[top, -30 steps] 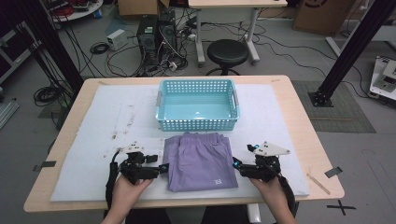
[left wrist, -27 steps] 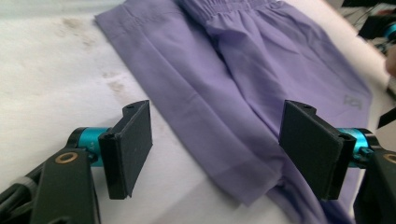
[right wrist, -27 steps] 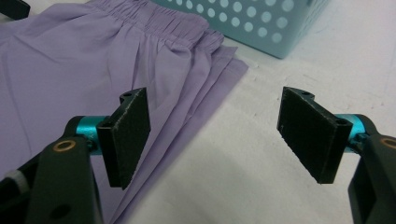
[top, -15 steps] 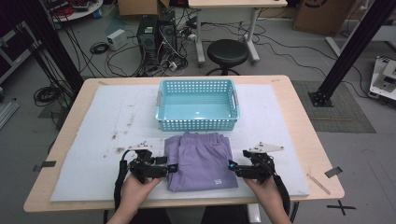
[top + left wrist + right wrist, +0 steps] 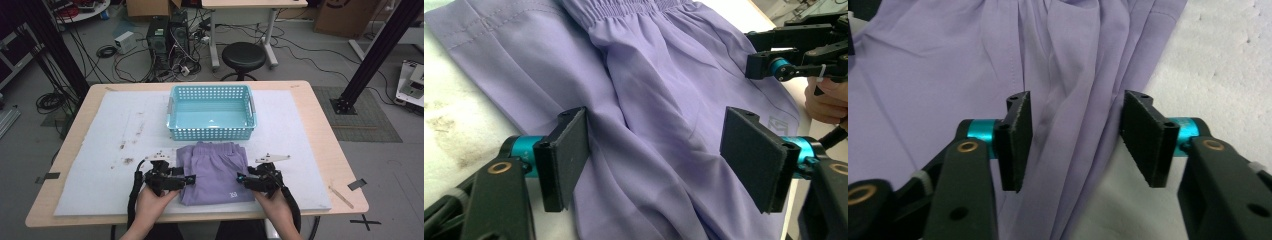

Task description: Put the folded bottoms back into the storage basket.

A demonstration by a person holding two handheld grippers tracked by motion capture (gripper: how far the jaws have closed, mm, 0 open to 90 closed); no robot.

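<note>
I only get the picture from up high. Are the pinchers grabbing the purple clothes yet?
Observer: Not yet. The left gripper is open, with its fingers spread over the purple clothes.
Operator: What about the other one?
Observer: The right gripper is open too, straddling the folded edge layers of the cloth.
Operator: Is there anything printed on the clothes?
Observer: The left gripper view shows a small pale logo near the far edge, and a gathered stretchy waistband at the top.
</note>
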